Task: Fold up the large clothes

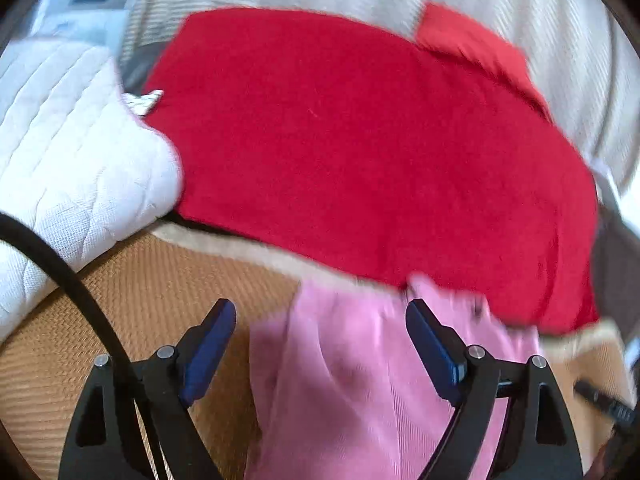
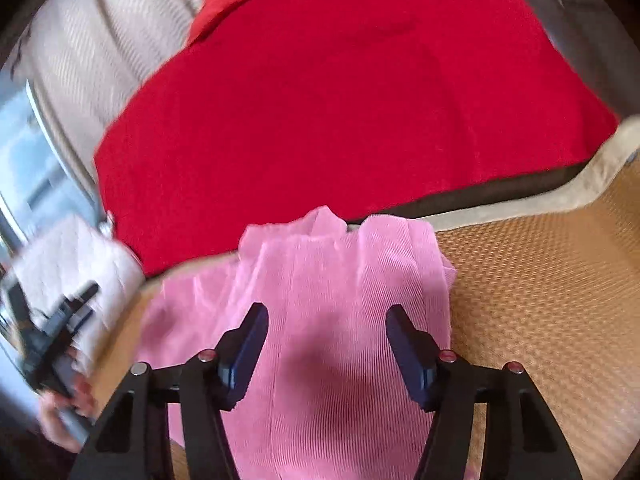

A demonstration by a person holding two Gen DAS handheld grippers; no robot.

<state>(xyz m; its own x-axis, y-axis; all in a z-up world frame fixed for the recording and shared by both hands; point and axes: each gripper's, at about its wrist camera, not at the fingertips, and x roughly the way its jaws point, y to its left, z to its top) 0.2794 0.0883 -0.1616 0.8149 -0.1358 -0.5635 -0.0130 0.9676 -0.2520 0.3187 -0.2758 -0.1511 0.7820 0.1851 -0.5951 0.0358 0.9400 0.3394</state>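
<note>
**Both tools open over pink garment, red cloth behind**

Left wrist view: left tool (image 1: 320, 340) has its jaws spread wide, nothing between the blue pads (image 1: 210, 354). A pink ribbed garment (image 1: 360, 380) lies on the woven tan mat (image 1: 160, 300) below and between the fingers, running toward the right finger; contact with that finger cannot be told through the blur. Beyond it, a large red cloth (image 1: 360, 152) is spread flat, its near edge just meeting the pink garment. White quilted bedding (image 1: 68, 160) sits at left, touching the red cloth's left edge. A black cable (image 1: 60, 268) crosses the lower left.

Right wrist view: right tool (image 2: 326, 340) is also wide open, gripping nothing. The pink garment (image 2: 332, 288) lies directly under and between its fingers on the mat (image 2: 540, 300). The red cloth (image 2: 340, 100) fills the upper frame. At lower left, blurred, the left tool (image 2: 60, 328) shows in a hand (image 2: 64, 412)
</note>
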